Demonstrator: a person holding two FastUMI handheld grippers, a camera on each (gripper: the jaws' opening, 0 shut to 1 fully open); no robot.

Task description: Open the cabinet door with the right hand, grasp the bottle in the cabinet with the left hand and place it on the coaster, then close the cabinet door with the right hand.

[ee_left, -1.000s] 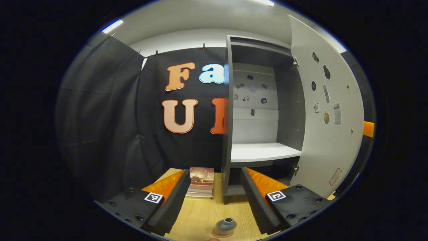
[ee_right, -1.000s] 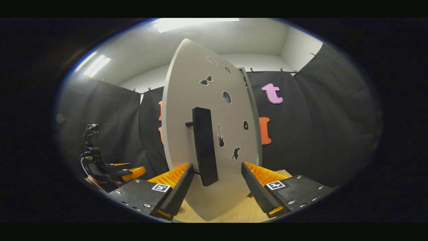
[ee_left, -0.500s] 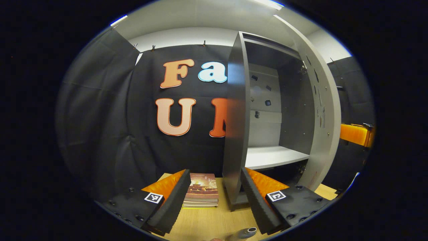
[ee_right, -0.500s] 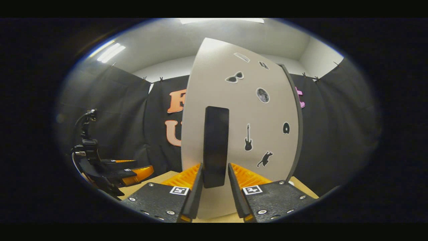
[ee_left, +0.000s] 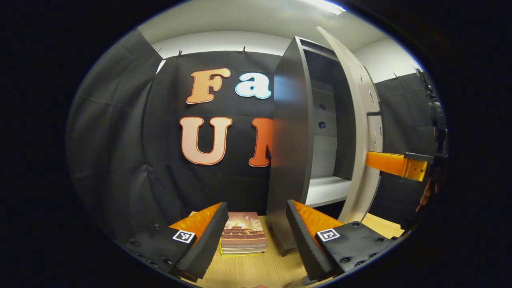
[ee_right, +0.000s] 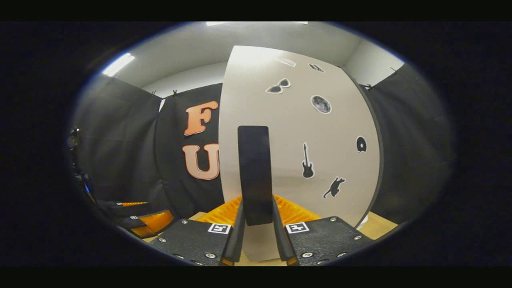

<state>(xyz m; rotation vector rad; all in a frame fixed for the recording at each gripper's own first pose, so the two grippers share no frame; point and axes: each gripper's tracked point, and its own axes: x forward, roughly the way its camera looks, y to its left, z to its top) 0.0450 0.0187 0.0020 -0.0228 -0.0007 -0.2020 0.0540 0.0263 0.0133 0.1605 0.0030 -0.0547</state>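
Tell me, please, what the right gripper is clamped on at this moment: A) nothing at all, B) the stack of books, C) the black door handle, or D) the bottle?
C: in the right gripper view, the right gripper has both fingers pressed against the sides of the black door handle on the pale cabinet door.

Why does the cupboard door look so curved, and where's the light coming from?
Right gripper view: the fisheye lens bows the flat cabinet door outward; ceiling strip lights glare at the upper left. Left gripper view: the cabinet side bends likewise, its inside lies in shadow, and a ceiling light glares above.
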